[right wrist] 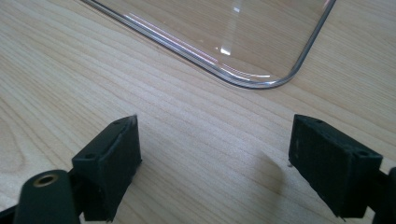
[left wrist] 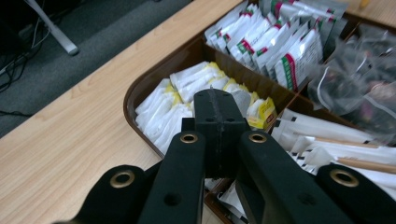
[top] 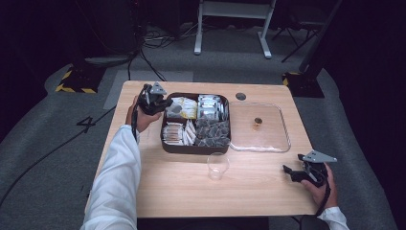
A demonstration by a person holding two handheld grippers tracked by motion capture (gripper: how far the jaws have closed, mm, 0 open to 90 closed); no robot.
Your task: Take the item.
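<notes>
The left gripper (left wrist: 219, 105) hung over the far-left compartment of the brown tray (top: 165, 146), its jaws pressed together on a white-and-yellow tea bag packet (left wrist: 254, 112); whether the packet was fully gripped could not be told. The packet's long axis ran roughly left to right, and its print was too blurred to read. Beside it stood sachets with red-and-green labels (left wrist: 285, 56), also unreadable. The right gripper (right wrist: 215, 158) rested on the table (top: 258, 191) near the clear tray (right wrist: 243, 81), jaws wide, holding nothing. A "4" (top: 87, 123) marked the floor.
</notes>
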